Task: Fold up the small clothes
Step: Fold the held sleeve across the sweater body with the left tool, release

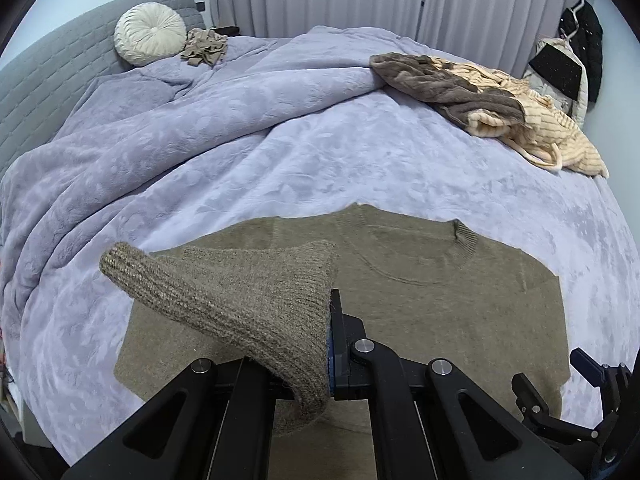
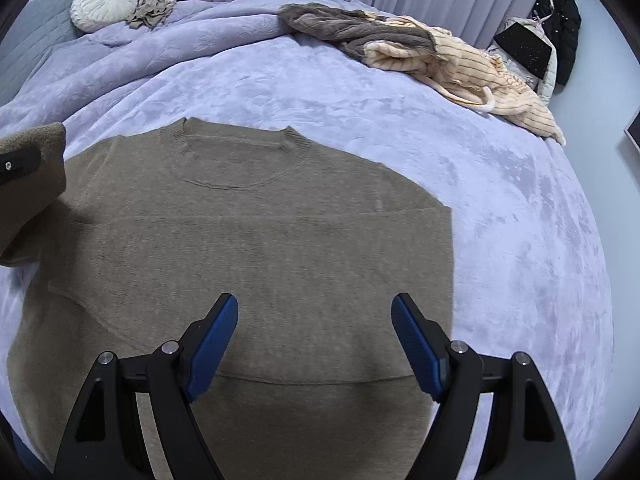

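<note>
A brown knit sweater lies flat on the lavender bedspread, neck hole toward the far side. My left gripper is shut on the sweater's left sleeve cuff and holds it lifted over the sweater body. The lifted sleeve also shows at the left edge of the right wrist view. My right gripper is open and empty, hovering above the sweater's lower middle. It also shows at the right edge of the left wrist view.
A heap of brown and cream striped clothes lies at the far right of the bed. A bunched lavender duvet, a round white cushion and a small tan garment sit by the grey headboard. Coats hang at the right wall.
</note>
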Motion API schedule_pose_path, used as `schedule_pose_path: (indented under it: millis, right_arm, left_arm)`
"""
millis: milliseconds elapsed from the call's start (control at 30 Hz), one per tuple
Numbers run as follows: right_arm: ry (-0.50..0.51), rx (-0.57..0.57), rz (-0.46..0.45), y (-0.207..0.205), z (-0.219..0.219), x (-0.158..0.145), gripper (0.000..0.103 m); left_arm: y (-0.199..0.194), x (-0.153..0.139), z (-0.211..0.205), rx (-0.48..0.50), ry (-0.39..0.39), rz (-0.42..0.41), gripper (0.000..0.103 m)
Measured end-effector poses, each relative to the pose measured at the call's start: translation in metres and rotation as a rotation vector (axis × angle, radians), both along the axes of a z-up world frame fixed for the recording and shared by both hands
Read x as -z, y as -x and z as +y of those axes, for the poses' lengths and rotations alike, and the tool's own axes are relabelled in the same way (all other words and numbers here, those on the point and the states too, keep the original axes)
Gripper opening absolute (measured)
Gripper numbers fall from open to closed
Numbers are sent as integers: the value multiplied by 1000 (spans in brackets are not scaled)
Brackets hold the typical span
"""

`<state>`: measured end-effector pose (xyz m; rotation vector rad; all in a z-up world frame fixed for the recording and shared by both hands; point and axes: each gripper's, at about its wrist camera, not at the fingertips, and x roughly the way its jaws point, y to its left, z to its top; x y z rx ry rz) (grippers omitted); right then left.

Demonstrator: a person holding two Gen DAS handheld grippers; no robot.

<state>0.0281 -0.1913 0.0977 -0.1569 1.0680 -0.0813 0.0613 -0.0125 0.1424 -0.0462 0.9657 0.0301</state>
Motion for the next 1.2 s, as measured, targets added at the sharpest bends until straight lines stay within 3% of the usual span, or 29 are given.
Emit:
schedule_pose_path:
  millis: [500,767,1067,1133,1167,1200]
  right_arm:
    - [-55,142,-14,29,-101,4,82]
    - [-89,181,-16,40,-130,12,82]
    - [-119,202,-14,49,-148,21,82]
    - [-125,205,-12,53,-151,23,82]
    - [-130,206,-11,54,-152,24,82]
    - [-137,204,-9,55,-152,26,82]
  left_arm:
    - [15,27,-167,242,-124,50,5]
    - [17,50,-197,271,-176,74,5]
    - [7,88,-210,285,-138,156,6]
    - [6,94,-211,293,-116,179,18]
    - [7,94,-210,310,-87,184,42]
    - [8,92,-208,318,-65,182,73]
